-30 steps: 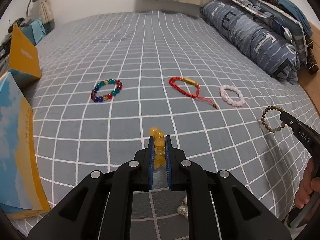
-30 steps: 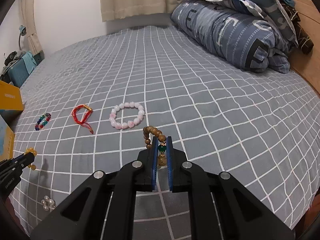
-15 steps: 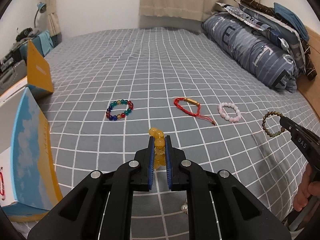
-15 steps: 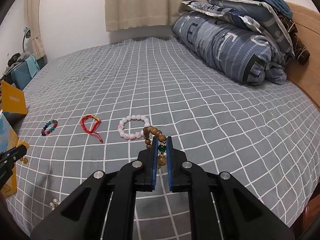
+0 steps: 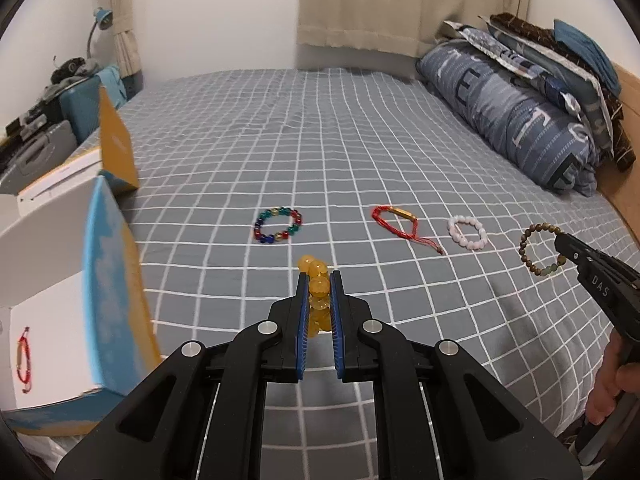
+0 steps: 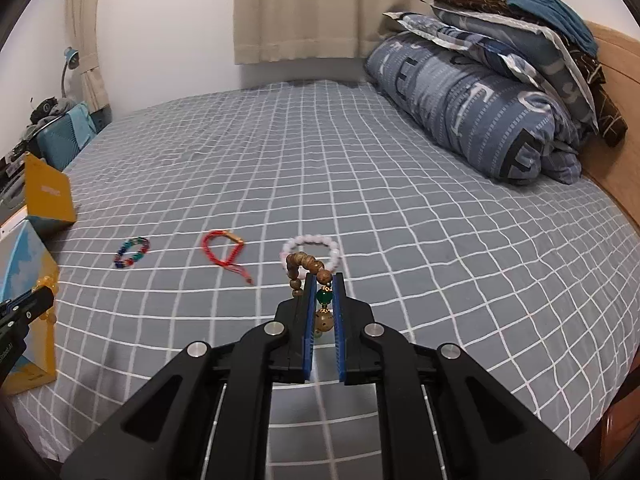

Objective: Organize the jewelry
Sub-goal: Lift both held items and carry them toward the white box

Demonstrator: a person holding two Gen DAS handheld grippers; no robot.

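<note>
The left gripper [image 5: 319,280] is clamped on a yellow bead bracelet [image 5: 316,286], most of its loop hidden between the blue pads. The right gripper [image 6: 324,282] pinches a brown wooden bracelet [image 6: 306,266], which partly covers the pink bracelet [image 6: 310,245] lying on the checked bedspread [image 6: 400,216]. The open box [image 5: 48,280] at left is cut off.

"DAS", seemingly, on right hand-held gripper [image 5: 562,245]

Even, soft indoor light falls on the bed [image 5: 360,152], with faint shadows and no glare. Fisheye bending curves the grid lines; dark vignette fills the corners. The box [image 5: 108,280] at left looks motion-blurred.
</note>
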